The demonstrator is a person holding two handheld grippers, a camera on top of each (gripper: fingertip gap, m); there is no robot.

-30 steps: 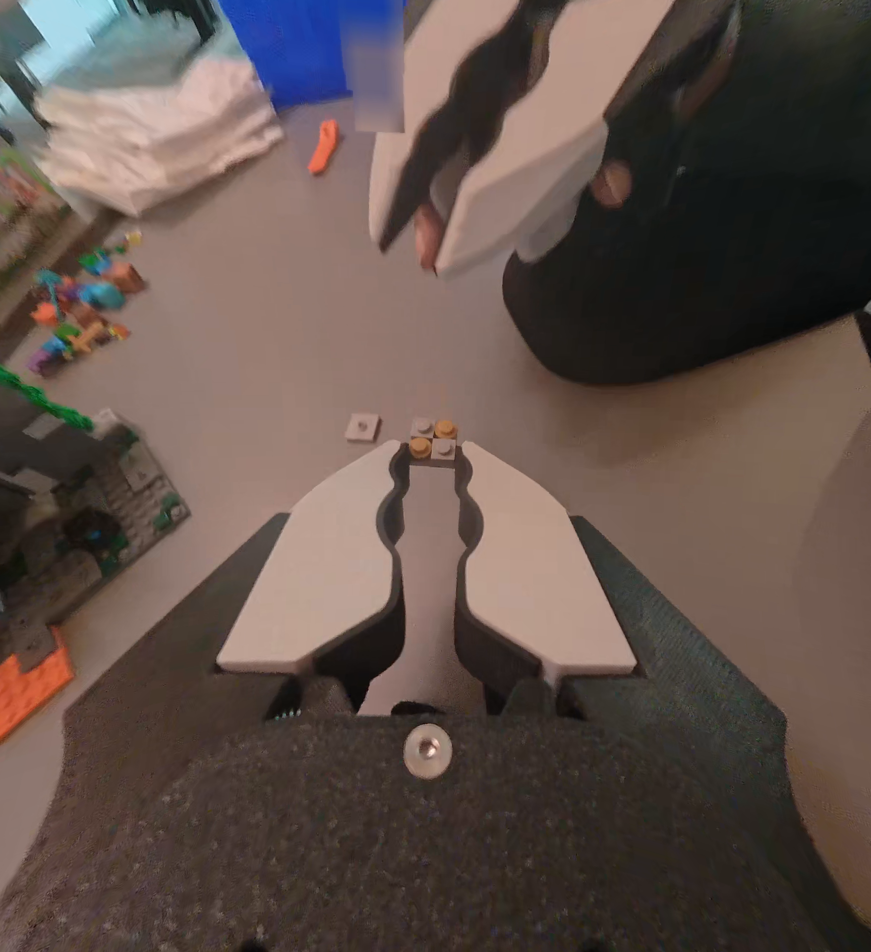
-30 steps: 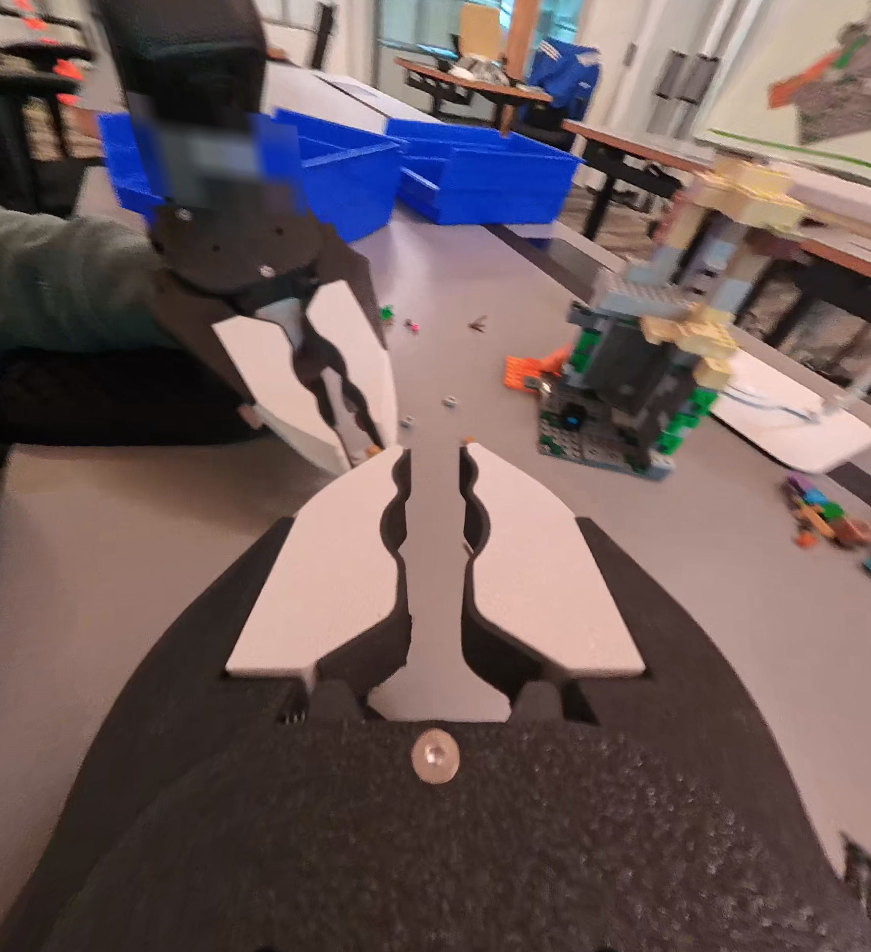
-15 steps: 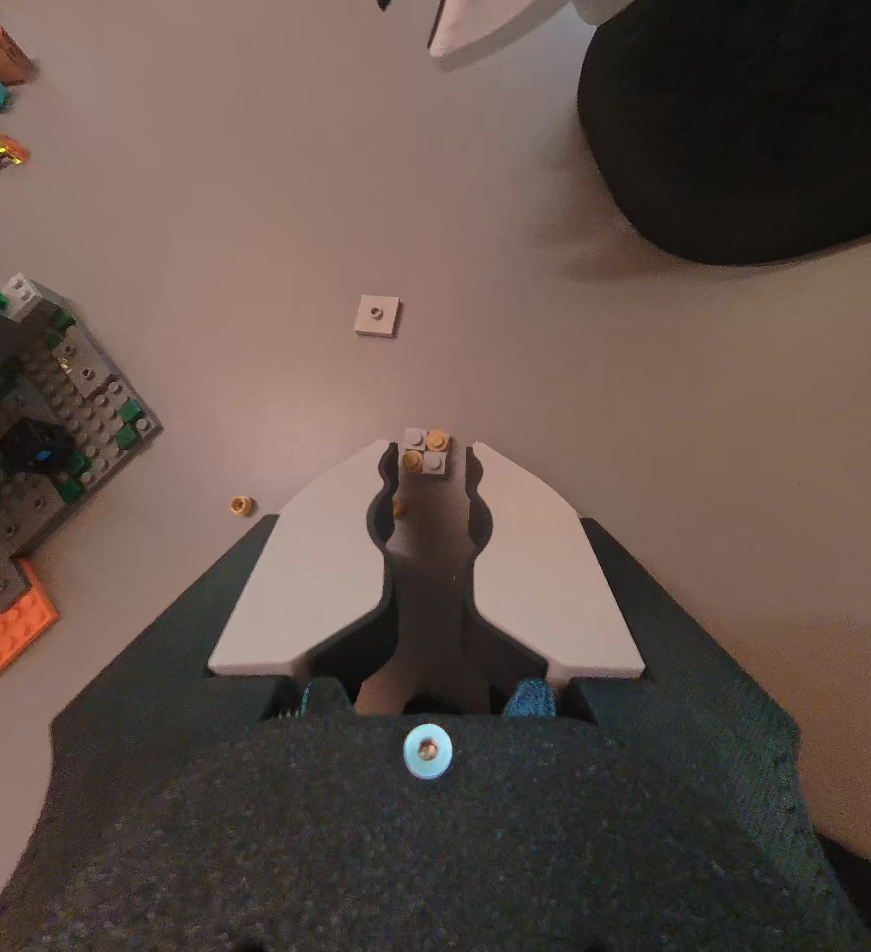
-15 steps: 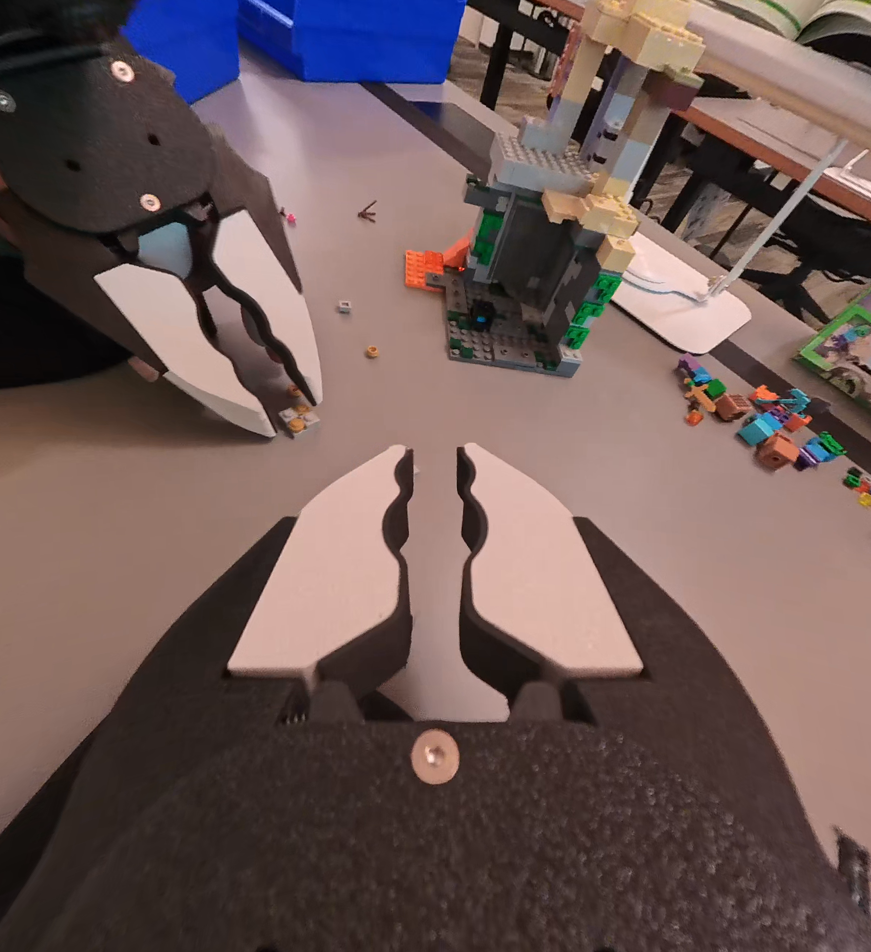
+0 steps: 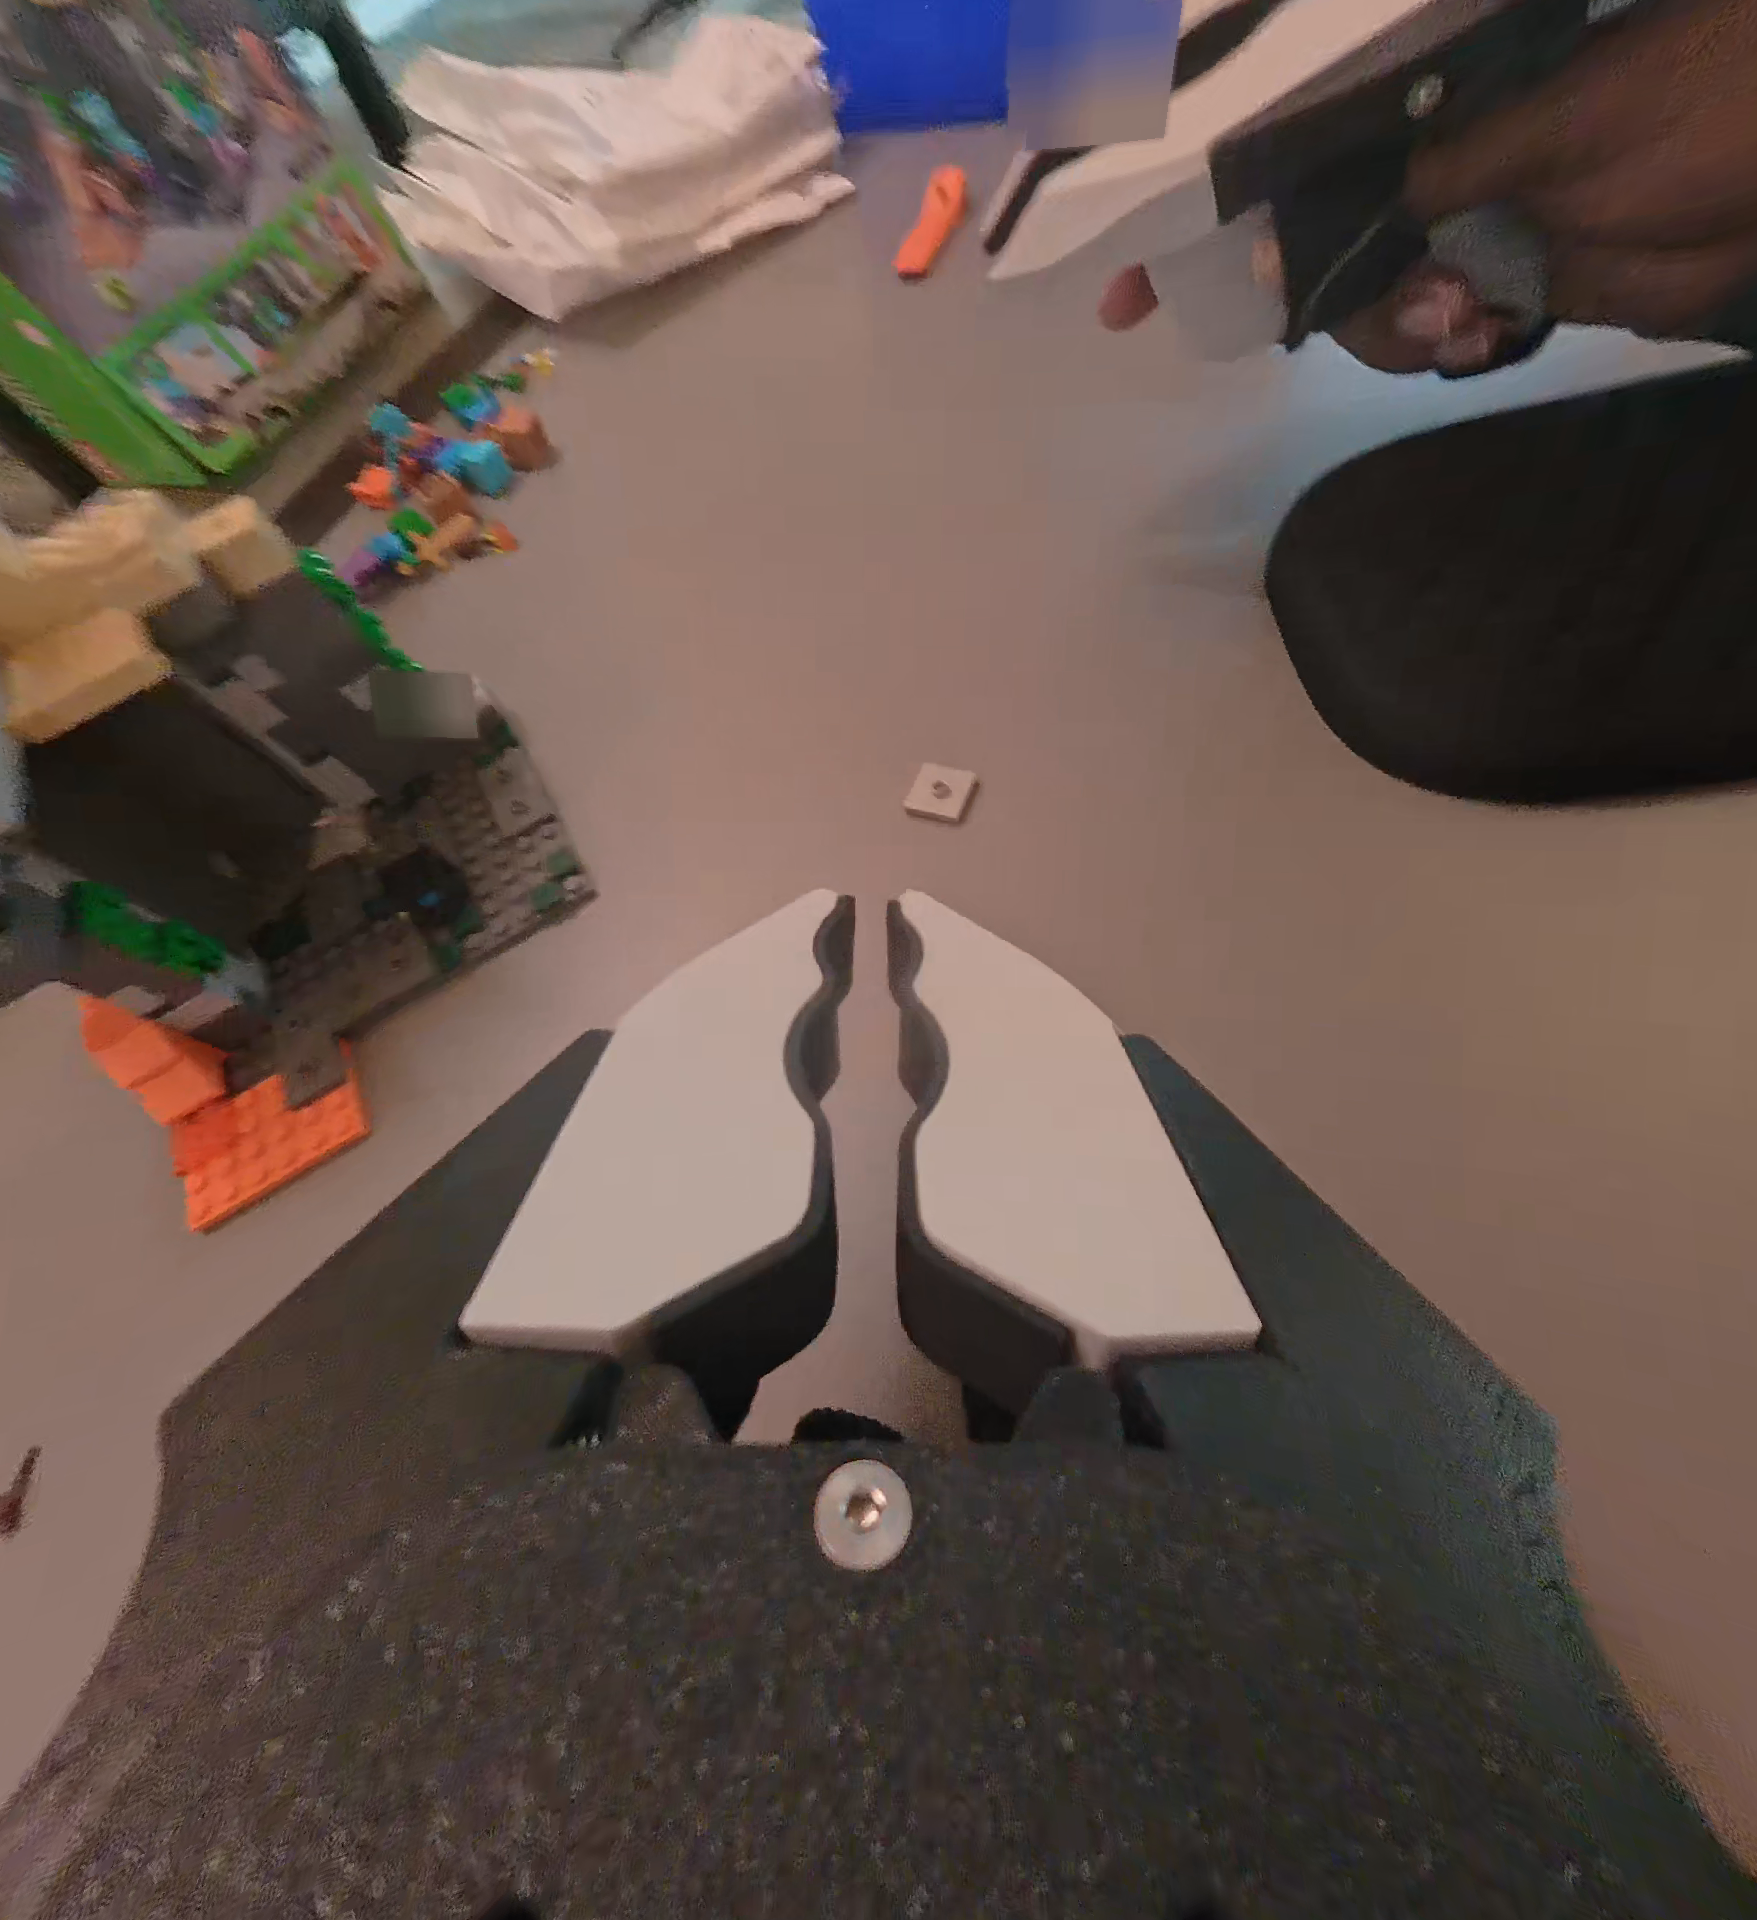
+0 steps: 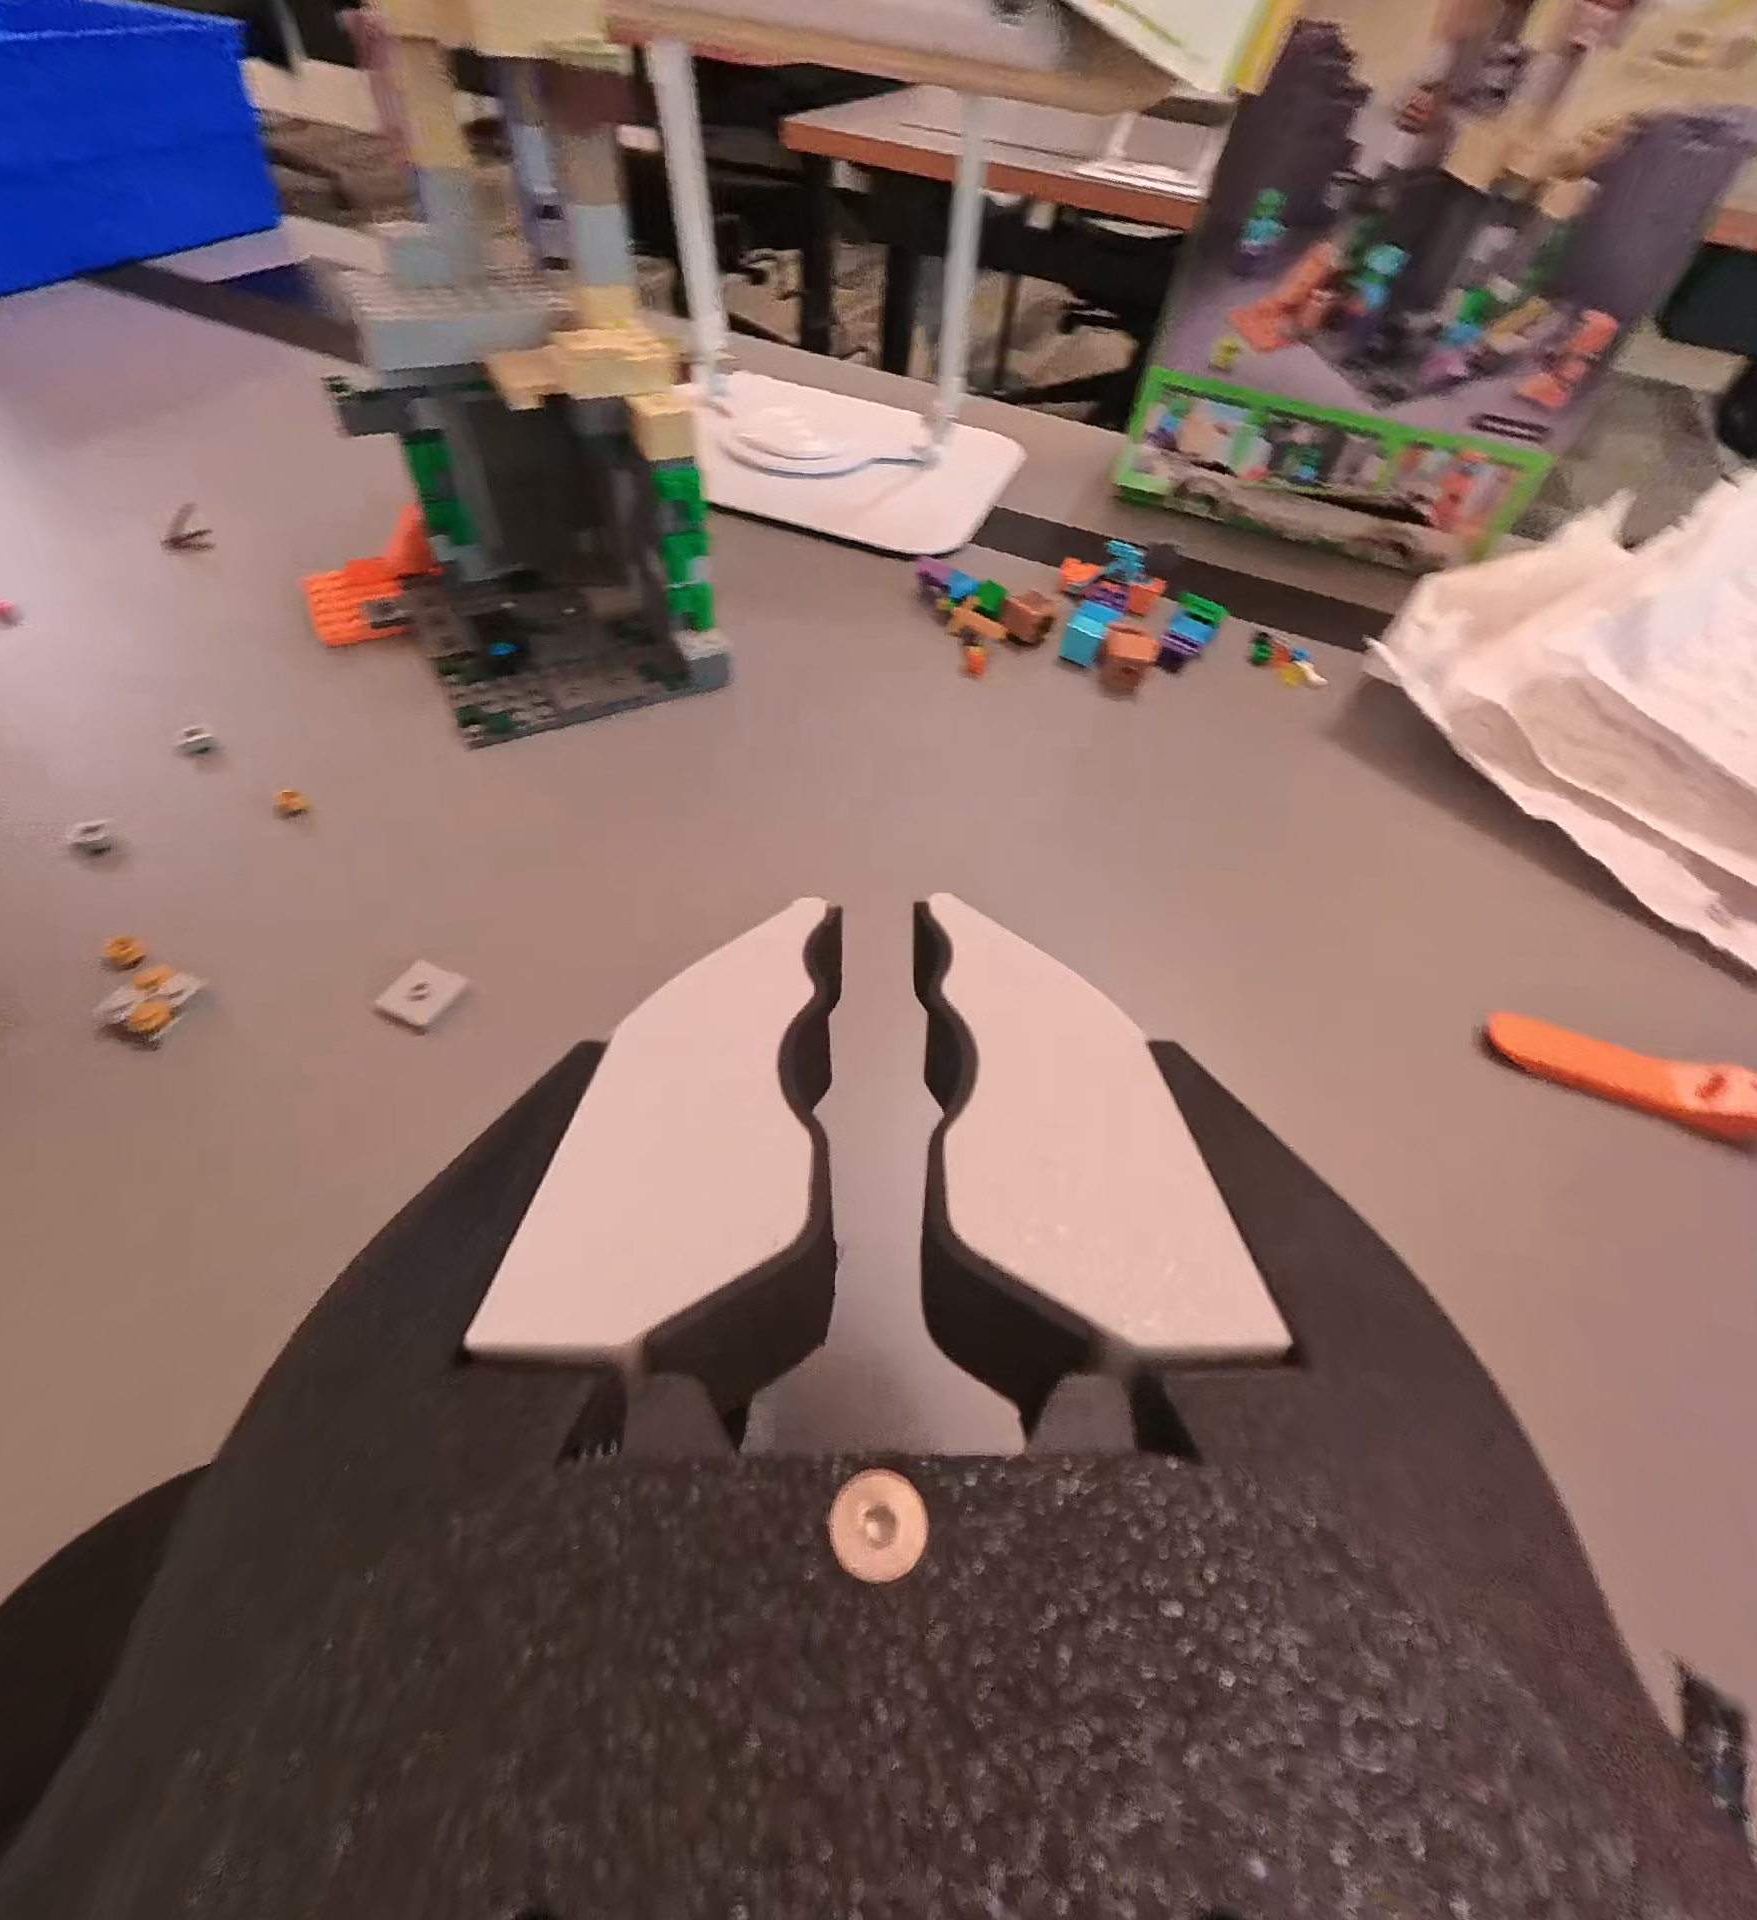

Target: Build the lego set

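Note:
The dark grey lego build (image 5: 230,831) with tan top and orange base plate stands left of my left gripper (image 5: 871,906), whose fingers are nearly together with nothing between them. A grey square tile with one stud (image 5: 941,792) lies just beyond its tips. In the right wrist view the build (image 6: 541,540) stands ahead left. My right gripper (image 6: 876,909) is slightly open and empty above the table. The tile (image 6: 421,994) and a small grey plate with gold studs (image 6: 147,1003) lie to its left. The right gripper also shows top right in the left wrist view (image 5: 1061,208), held by a hand.
An orange brick separator (image 6: 1643,1086) lies right. A pile of coloured pieces (image 6: 1092,623), the set's box (image 6: 1373,364), white paper bags (image 6: 1632,707), a white stand base (image 6: 853,468) and a blue bin (image 6: 74,135) ring the table. Small loose pieces (image 6: 196,740) lie left. A black rounded object (image 5: 1580,603) sits at right. Between my left fingertips and the tile (image 6: 421,994) there is roughly 9 cm. The left camera catches it too, in the left wrist view (image 5: 943,788).
My left gripper has pulled up and back from the small studded plate and its fingers have closed in. My right gripper has swung right, away from the left gripper, and now faces the build and box.

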